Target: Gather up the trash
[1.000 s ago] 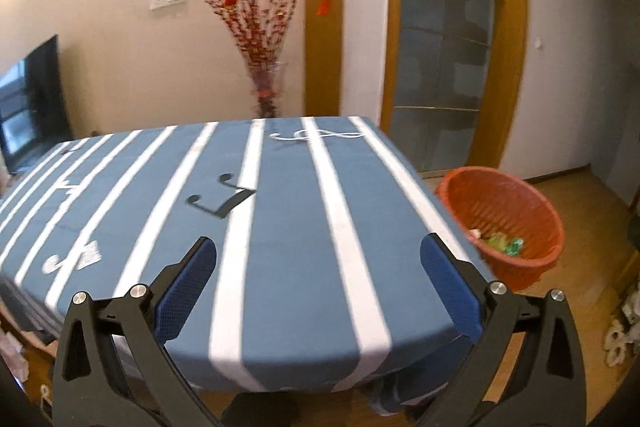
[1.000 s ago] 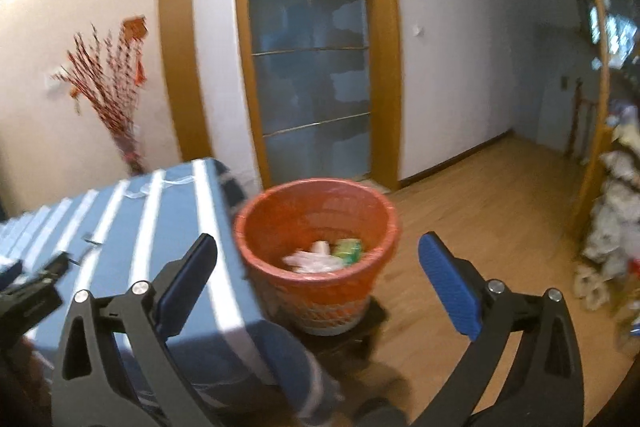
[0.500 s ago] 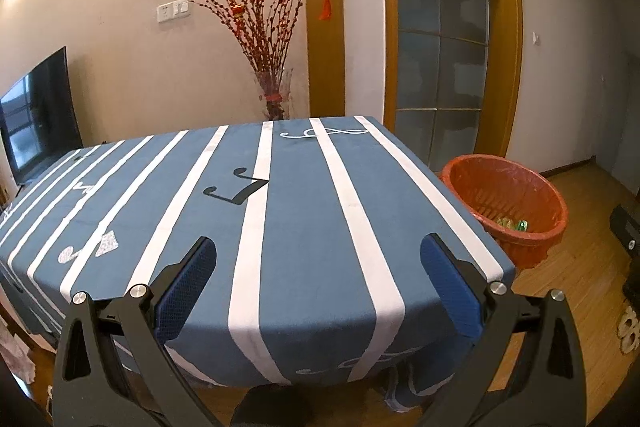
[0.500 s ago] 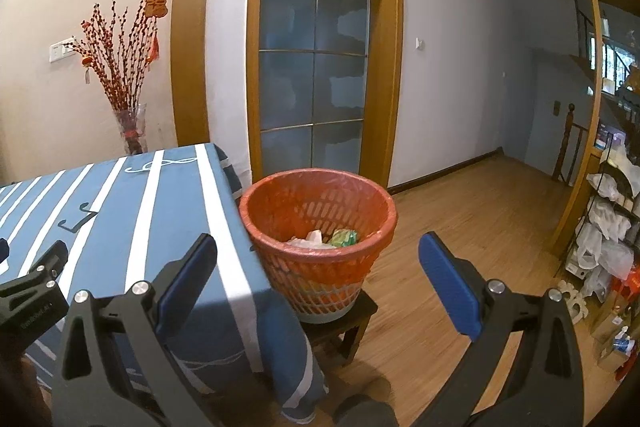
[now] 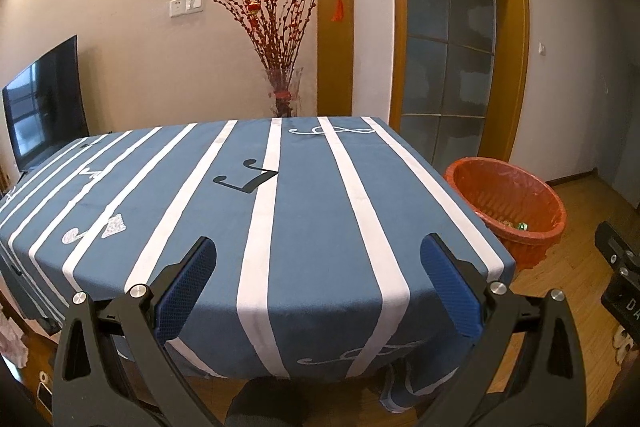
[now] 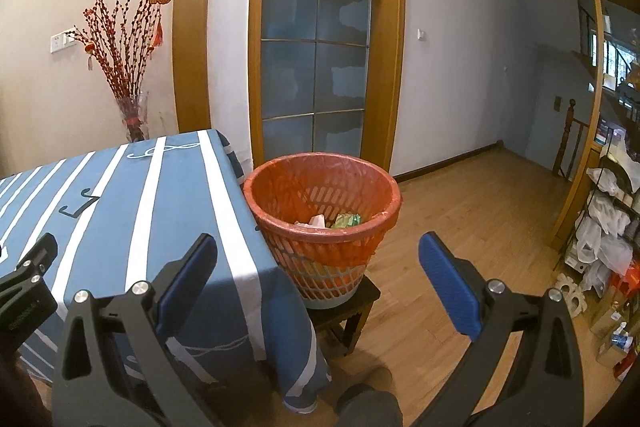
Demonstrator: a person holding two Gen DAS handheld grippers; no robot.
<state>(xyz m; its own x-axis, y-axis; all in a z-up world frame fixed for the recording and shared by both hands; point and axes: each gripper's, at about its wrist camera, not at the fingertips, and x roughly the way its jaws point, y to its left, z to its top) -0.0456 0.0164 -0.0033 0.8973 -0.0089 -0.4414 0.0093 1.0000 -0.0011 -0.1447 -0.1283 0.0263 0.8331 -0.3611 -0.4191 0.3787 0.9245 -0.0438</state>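
left wrist view: the left gripper (image 5: 318, 291) is spread wide with nothing in it, over the near edge of the striped tablecloth (image 5: 304, 211), which shows no litter. the orange bin (image 5: 506, 205) sits at right of frame.

right wrist view: the right gripper (image 6: 318, 291) gapes empty; the bin (image 6: 322, 223), holding trash (image 6: 332, 221), lies just above centre, nearer this hand.

The left tool (image 5: 318, 283) is held level, its blue-padded fingers (image 5: 188, 283) spread wide with nothing between them. The right tool (image 6: 318, 283) is posed the same way, jaws wide apart and empty.
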